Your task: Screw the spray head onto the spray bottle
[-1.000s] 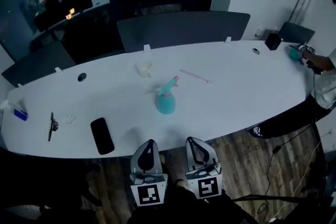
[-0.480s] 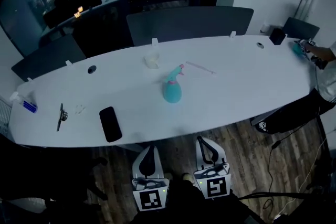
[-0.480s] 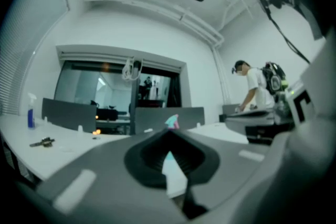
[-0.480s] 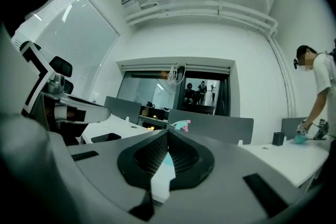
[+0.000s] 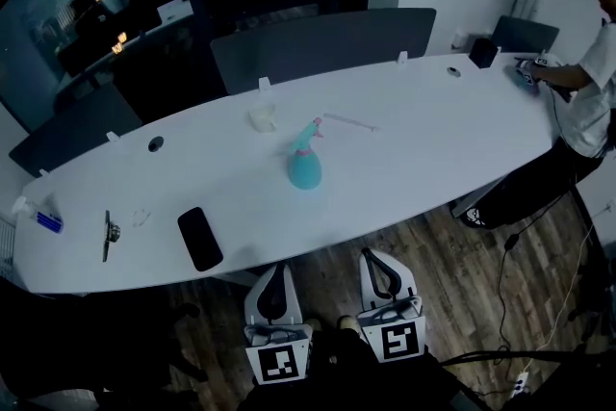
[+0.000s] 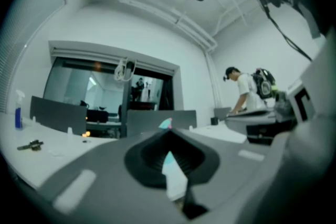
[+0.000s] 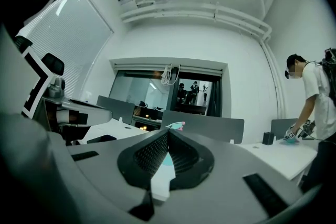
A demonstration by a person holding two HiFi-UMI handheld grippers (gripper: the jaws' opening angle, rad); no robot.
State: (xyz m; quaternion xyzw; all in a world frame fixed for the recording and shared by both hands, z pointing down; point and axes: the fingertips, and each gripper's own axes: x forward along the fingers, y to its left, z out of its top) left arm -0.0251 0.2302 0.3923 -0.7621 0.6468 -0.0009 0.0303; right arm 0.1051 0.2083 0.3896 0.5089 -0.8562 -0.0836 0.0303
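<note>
White long table carries a teal spray bottle at its middle, standing upright, its spray head on top with the pink nozzle pointing right. Left gripper and right gripper sit below the near edge, jaws closed on nothing. A black phone lies near-left.

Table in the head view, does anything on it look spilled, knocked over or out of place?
Nothing looks spilled or damaged. The bottle stands upright in the middle of the table. The only odd item is a thin pale tube lying loose just behind the bottle, not touching it.
</note>
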